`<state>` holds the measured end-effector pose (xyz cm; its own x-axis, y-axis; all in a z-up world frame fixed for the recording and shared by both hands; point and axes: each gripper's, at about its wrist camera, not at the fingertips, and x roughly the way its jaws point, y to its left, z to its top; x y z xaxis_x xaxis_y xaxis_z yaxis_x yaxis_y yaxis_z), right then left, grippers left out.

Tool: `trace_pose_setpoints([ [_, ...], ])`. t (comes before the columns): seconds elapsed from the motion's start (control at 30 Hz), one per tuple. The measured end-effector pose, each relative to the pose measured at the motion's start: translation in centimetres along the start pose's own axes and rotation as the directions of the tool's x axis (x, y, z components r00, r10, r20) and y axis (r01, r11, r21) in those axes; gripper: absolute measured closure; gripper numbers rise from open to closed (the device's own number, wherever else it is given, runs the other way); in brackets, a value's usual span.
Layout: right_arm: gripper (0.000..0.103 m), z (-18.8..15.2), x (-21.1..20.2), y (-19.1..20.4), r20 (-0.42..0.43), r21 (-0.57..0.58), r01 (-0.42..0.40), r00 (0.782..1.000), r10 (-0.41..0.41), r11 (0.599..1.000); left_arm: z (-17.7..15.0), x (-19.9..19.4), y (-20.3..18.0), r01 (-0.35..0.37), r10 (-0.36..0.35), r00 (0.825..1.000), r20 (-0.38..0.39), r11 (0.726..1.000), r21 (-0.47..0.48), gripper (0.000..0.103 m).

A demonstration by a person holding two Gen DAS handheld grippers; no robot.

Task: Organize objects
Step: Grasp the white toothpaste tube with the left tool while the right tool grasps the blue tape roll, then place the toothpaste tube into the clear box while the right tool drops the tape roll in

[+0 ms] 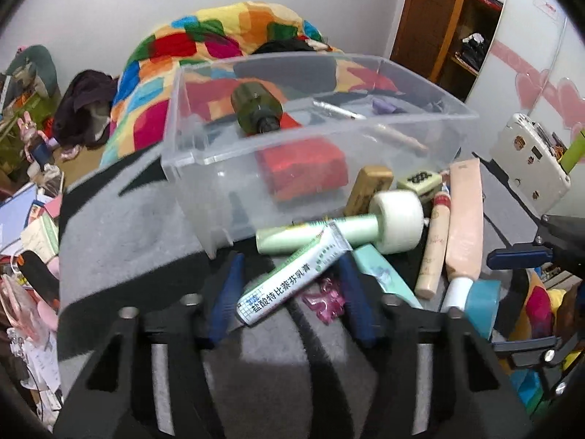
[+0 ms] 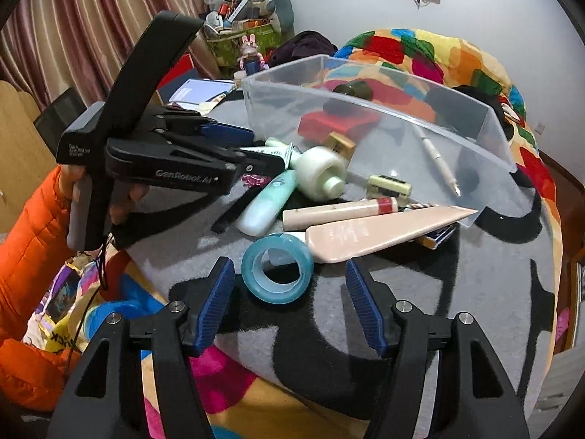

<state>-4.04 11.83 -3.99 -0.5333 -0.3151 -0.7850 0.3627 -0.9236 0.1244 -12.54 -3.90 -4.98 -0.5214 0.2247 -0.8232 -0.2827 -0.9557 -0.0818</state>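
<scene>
Two pickups are in hand beside the clear plastic bin [image 1: 190, 139]. The white box-shaped ointment tube [image 1: 292, 274] lies just before it, between the narrowed left gripper [image 1: 292, 292], contact uncertain. The blue tape roll [image 2: 278, 270] is straddled untouched by the wide right gripper [image 2: 289, 292]; closing, then lifting binward, is called for.

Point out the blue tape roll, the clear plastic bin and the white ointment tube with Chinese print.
blue tape roll [image 2: 278, 269]: right wrist view, on its front rim.
clear plastic bin [image 1: 219, 183]: left wrist view, on its near wall.
white ointment tube [image 1: 289, 281]: left wrist view, on its printed middle.
</scene>
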Motion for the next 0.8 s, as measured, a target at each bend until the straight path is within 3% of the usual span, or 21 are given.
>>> trace_pose_setpoints([
  [0.07,0.047,0.0,0.1,0.2,0.004,-0.003,0.006,1.0,-0.006,1.0,-0.4,-0.2,0.2,0.012,-0.012,1.0,-0.002,1.0,-0.014,0.068],
  [0.13,0.057,0.0,0.2,0.2,0.002,-0.006,0.009,1.0,-0.009,1.0,-1.1,-0.7,0.4,0.011,-0.011,1.0,0.004,0.999,-0.031,0.076],
  [0.23,0.066,-0.1,0.6,0.2,-0.006,-0.002,0.005,1.0,-0.005,1.0,-2.1,-1.5,0.7,0.001,0.0,1.0,0.014,0.998,-0.061,0.081],
  [0.4,0.066,-0.2,0.4,0.0,0.008,0.011,0.013,1.0,-0.013,1.0,-3.8,-2.9,1.2,-0.032,0.035,0.999,0.021,0.992,-0.119,0.088],
  [0.8,0.066,0.0,-1.9,-0.6,0.069,0.044,0.026,0.997,-0.029,0.999,-5.2,-3.4,-0.4,-0.163,0.171,0.984,0.056,0.978,-0.128,0.088],
])
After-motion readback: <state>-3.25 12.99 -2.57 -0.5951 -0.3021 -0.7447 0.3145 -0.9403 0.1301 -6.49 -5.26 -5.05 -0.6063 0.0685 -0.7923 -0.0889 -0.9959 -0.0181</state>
